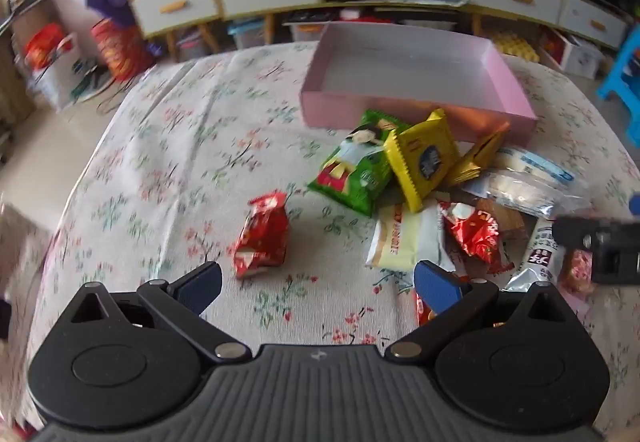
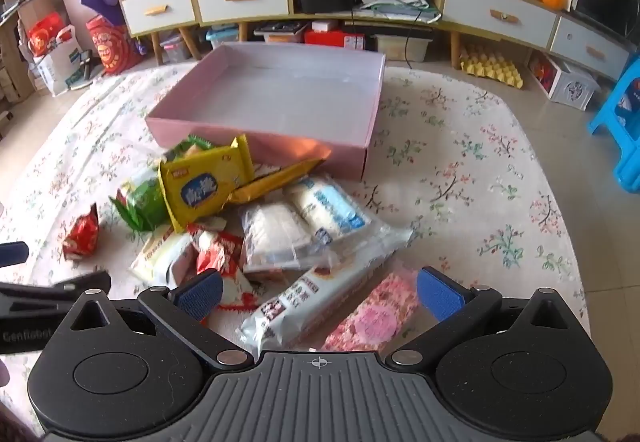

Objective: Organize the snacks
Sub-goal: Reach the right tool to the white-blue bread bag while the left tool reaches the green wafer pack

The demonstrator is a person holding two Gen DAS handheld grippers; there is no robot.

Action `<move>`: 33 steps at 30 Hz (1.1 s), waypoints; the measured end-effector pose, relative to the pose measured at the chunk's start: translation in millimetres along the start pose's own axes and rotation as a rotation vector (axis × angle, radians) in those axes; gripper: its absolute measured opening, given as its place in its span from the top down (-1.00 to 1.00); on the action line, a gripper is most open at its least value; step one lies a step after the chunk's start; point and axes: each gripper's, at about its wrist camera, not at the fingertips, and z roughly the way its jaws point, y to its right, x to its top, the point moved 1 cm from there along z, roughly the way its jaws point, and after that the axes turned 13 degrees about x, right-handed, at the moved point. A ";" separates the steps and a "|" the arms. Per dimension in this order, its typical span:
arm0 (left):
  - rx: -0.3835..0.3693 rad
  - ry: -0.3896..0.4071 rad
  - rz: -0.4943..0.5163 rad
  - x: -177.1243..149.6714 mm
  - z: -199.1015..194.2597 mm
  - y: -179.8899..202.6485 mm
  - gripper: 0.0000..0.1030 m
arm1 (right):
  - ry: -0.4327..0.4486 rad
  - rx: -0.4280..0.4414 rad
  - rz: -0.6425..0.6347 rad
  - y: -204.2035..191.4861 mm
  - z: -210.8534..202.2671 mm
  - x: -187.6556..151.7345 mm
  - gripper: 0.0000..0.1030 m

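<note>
Both the left gripper (image 1: 318, 284) and the right gripper (image 2: 320, 292) have fingers spread wide, holding nothing. The snack packets (image 2: 276, 234) lie piled on the flowered cloth (image 2: 460, 178), just before the pink box (image 2: 256, 138).

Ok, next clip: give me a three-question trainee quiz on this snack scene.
1. True or false: the pink box already holds snacks.
2. Which packet leans on top of the green packet? A) yellow packet B) pink packet C) a blue one
3. Fill in: both the left tongs and right tongs are ____.

Key: 1 false, it is empty; 2 A; 3 open, holding nothing.
</note>
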 end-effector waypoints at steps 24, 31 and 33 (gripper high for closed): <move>-0.239 0.017 0.028 52.8 42.5 -40.4 -0.87 | 0.027 0.245 0.043 30.4 15.2 51.6 -1.00; -0.305 0.076 0.107 54.0 54.0 -27.0 -0.68 | 0.007 0.204 0.101 58.2 38.3 58.5 -0.98; -0.323 0.090 0.131 52.9 58.0 -22.5 -0.64 | 0.004 0.195 0.136 65.7 45.0 60.5 -0.98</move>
